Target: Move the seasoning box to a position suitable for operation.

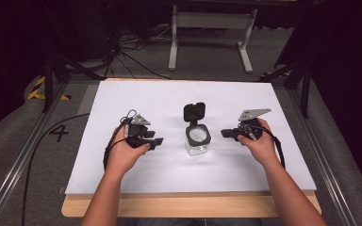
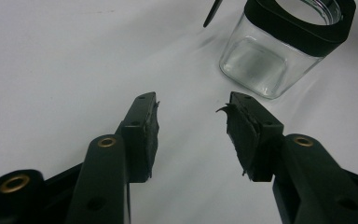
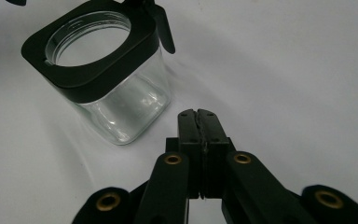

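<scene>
So, step: likely a pause beside the open jar [image 1: 198,137], nothing held.
Left gripper [image 2: 193,122]: jaws apart, jar ahead to its right.
Right gripper [image 3: 202,122]: jaws pressed together, empty, jar ahead-left.
Lid [image 1: 194,112]: flipped up behind the rim.
Next: perhaps closing it; steadying needed.

Upright square glass jar [image 1: 198,140], seemingly empty, lid open
</scene>
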`<action>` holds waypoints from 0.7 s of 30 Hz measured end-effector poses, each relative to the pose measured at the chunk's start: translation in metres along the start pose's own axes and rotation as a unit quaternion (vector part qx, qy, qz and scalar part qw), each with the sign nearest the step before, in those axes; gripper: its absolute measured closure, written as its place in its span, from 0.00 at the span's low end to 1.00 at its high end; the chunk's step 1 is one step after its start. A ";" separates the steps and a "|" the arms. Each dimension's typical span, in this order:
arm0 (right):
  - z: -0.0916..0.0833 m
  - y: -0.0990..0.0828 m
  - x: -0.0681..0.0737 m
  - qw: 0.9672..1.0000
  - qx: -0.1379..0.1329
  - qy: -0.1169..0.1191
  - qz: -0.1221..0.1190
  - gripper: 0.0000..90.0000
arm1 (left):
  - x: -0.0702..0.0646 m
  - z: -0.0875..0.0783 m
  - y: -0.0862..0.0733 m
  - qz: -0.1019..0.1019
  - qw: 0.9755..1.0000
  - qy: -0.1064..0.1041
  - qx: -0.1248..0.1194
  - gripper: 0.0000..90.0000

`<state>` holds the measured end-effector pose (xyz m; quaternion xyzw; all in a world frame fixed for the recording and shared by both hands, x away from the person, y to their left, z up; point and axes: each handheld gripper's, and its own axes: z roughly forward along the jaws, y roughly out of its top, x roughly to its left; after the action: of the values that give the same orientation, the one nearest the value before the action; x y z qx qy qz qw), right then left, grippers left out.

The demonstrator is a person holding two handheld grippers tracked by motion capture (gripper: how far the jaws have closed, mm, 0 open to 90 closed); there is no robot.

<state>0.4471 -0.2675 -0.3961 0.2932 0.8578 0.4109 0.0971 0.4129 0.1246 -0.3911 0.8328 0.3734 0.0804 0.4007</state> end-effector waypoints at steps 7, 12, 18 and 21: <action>0.015 0.002 0.008 1.000 0.004 0.013 -0.007 1.00 | -0.005 -0.003 0.001 0.007 1.000 0.003 -0.003 0.57; 0.025 0.003 0.017 1.000 0.012 0.020 -0.014 1.00 | -0.005 -0.004 0.002 0.011 1.000 0.005 0.002 0.55; 0.032 0.002 0.023 0.999 0.020 0.032 -0.015 1.00 | -0.005 -0.003 0.003 0.017 1.000 0.005 -0.004 0.53; 0.031 0.002 0.024 0.999 0.021 0.029 -0.016 1.00 | -0.005 -0.004 0.003 0.016 1.000 0.005 -0.007 0.53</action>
<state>0.4411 -0.2319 -0.4129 0.2689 0.8734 0.3994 0.0725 0.4095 0.1220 -0.3853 0.8355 0.3617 0.0930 0.4031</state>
